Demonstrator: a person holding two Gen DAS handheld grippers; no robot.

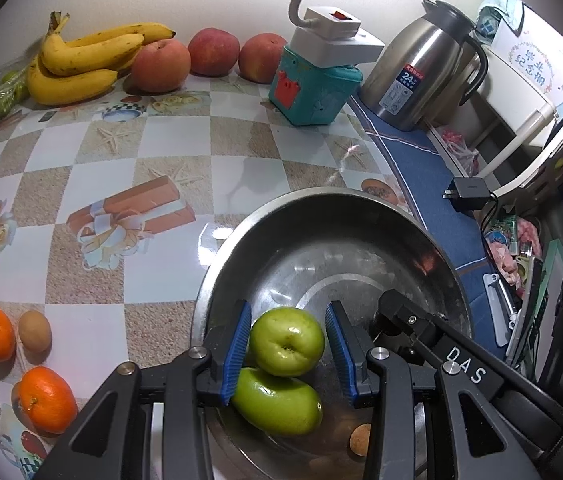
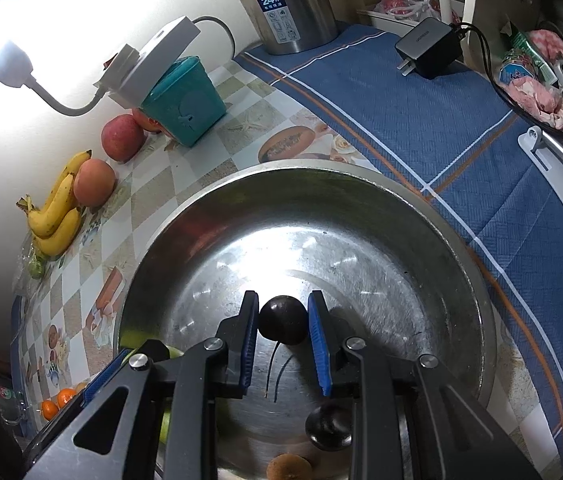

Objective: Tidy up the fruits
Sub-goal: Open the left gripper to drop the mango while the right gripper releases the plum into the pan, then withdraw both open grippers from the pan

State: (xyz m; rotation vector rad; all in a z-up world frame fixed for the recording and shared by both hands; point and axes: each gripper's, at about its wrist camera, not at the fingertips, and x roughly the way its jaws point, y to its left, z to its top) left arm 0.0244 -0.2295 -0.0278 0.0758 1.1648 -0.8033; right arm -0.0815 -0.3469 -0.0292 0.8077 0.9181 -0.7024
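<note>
Step in hand, as I judge it: loading small fruit into the steel bowl (image 2: 361,216) on the counter (image 1: 81,160).

Left tongs (image 1: 287,348): over the bowl's near-left side, jaws part open around a green fruit (image 1: 286,340). Left pad looks to touch it; a gap shows at the right pad. Cannot tell whether it is gripped or just let go. It sits on top of a second green fruit (image 1: 277,400) lying in the bowl.

Right tongs (image 2: 283,344): nearly closed, clamped on a dark cherry (image 2: 283,320), stem hanging down, held above the bowl's middle. Another dark cherry (image 2: 328,426) and a brown fruit (image 2: 289,468) lie in the bowl nearer the tongs.

Outside the bowl: bananas (image 1: 81,64) and three apples (image 1: 213,52) by the far wall; two oranges (image 1: 45,398) and a kiwi (image 1: 34,330) left of the bowl.

Next move, my judgement: spread the right jaws low so the cherry does not roll; lift the left tongs clear without toppling the stacked green fruit, then fetch the oranges.

Writing: "DAS" on the tong arm seen from the left; flask (image 1: 421,68) label reads "24"; charger (image 2: 429,46) reads "UGREEN"; a card beyond the flask bears Chinese characters, not legible to me.
</note>
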